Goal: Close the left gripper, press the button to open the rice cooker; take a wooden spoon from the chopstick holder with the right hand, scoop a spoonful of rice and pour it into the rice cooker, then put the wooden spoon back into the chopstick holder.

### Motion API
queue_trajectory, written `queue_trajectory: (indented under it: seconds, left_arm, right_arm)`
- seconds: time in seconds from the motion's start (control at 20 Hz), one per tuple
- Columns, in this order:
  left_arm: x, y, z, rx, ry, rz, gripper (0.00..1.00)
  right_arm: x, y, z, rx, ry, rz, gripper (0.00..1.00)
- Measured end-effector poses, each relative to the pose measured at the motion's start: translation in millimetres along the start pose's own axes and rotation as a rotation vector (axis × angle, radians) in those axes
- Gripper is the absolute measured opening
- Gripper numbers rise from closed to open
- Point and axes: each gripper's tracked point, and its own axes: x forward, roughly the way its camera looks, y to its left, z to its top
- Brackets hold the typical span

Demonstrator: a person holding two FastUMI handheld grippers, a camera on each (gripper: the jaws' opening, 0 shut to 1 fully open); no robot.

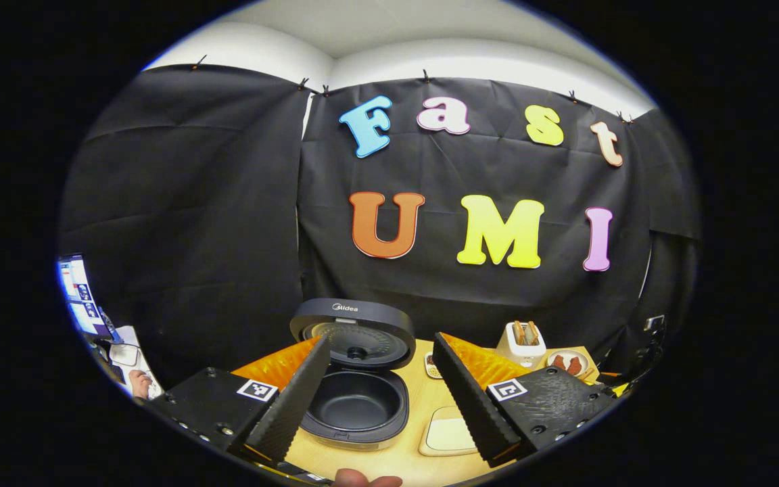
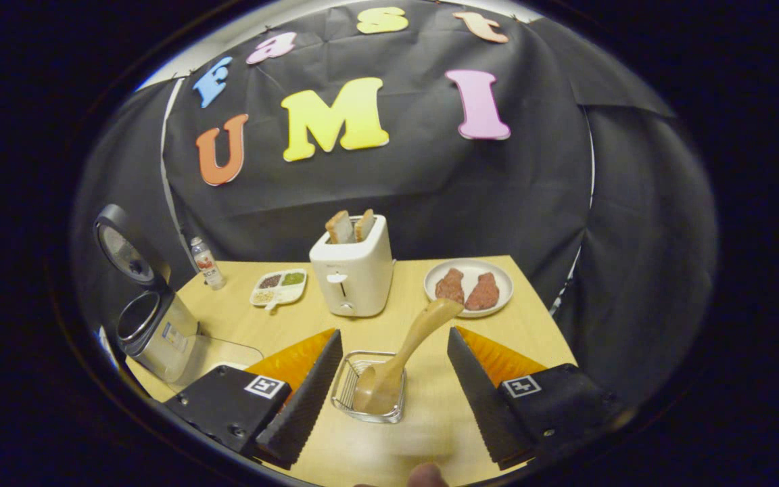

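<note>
Leaning in wire chopstick holder [image 2: 369,387] at lower centre, smooth wooden spoon [image 2: 406,355], right hand-held gripper [image 2: 389,379] spread, left hand-held gripper [image 1: 379,392] spread, rice cooker [image 1: 357,399] lid up, dark round pot bare.

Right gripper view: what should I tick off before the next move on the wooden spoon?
1. Rice cooker lid raised, pot exposed: ok.
2. Wooden spoon standing bowl-down in the wire chopstick holder, handle leaning away: ok.
3. Right gripper open, a finger on either side of the holder, touching nothing: ok.
4. Left gripper open, holding nothing, in front of the cooker: ok.
5. Rice already in the pot: cannot tell.
</note>
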Motion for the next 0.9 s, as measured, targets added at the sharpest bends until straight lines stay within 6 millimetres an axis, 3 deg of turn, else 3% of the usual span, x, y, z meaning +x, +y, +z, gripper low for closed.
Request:
queue_trajectory:
  seconds: [0.15,0.2,0.3,0.35,0.4,0.45,0.5,0.55,0.6,0.75,0.9]
  left_arm:
    - [-7,-2,-8,0.033,0.015,0.029,0.97]
    - [-8,-3,-9,0.035,0.020,0.033,0.98]
    - [-6,-5,-13,0.038,0.034,0.034,0.98]
    - [-5,-6,-15,0.045,0.038,0.035,0.98]
    - [-3,-7,-16,0.049,0.041,0.035,0.98]
    - [0,-8,-16,0.046,0.045,0.034,0.98]
    - [1,-8,-16,0.040,0.047,0.033,0.98]
    - [3,-10,-15,0.032,0.047,0.029,0.98]
    - [4,-10,-15,0.031,0.048,0.028,0.98]
    - [5,-5,-14,0.049,0.041,0.034,0.98]
    - [5,-3,-14,0.059,0.031,0.029,0.98]
  right_arm:
    - [35,-6,-17,0.054,0.073,0.021,0.87]
    - [43,-7,-21,0.065,0.084,0.025,0.94]
    - [54,-4,-27,0.092,0.113,0.050,0.84]
    - [60,-2,-27,0.096,0.115,0.055,0.71]
    - [63,-4,-27,0.094,0.117,0.055,0.76]
    - [66,-2,-25,0.098,0.118,0.062,0.58]
    - [69,0,-25,0.099,0.119,0.067,0.63]
    - [70,1,-24,0.097,0.122,0.072,0.44]
    - [70,4,-24,0.099,0.124,0.083,0.48]
    - [63,6,-21,0.104,0.120,0.087,0.33]
    - [49,16,-22,0.132,0.124,0.104,0.24]
